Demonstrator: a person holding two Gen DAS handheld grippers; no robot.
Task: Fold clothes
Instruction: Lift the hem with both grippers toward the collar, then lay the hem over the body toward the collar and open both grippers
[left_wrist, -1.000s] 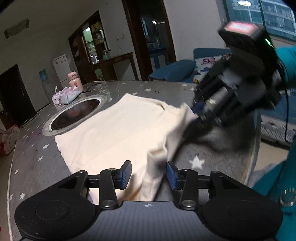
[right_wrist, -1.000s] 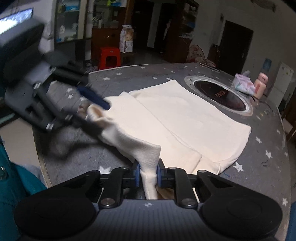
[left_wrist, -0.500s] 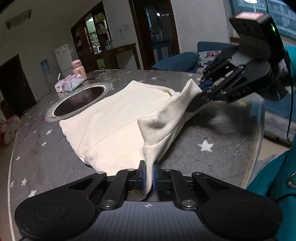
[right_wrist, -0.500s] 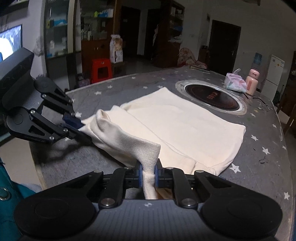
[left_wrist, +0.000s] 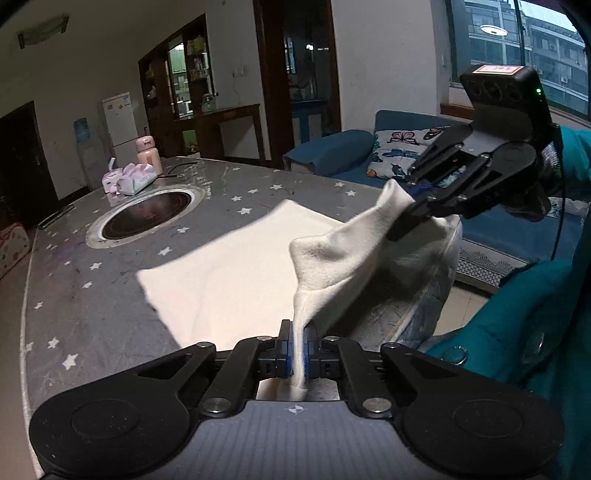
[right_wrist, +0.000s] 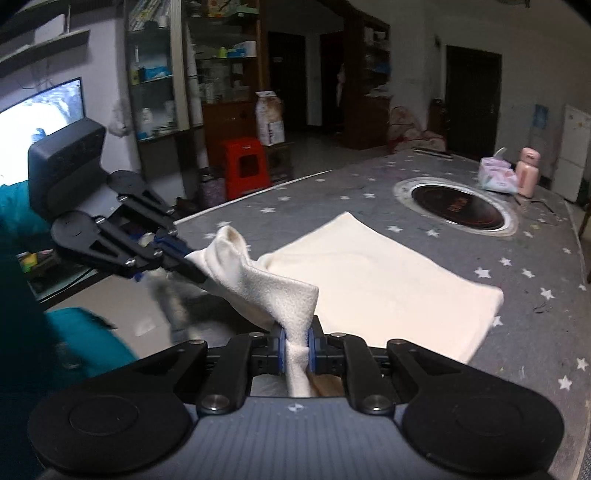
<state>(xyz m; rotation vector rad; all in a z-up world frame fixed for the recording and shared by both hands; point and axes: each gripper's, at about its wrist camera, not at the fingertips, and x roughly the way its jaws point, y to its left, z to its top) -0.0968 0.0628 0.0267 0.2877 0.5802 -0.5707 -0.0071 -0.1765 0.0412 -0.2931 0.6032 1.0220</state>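
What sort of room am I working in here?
Most likely a home living and dining room. The cream garment lies on a star-patterned dining table with a built-in round cooktop, a blue sofa stands by the window, and a white fridge stands against the far wall.

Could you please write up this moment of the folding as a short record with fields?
garment: cream cloth, far part flat on the table, near edge lifted
left gripper: shut on the cloth's near edge
right gripper: shut on the same edge, further along
between grippers: cloth hangs in a raised fold
table: grey, star-printed, with a round inset burner
far end: tissue pack beside a pink bottle
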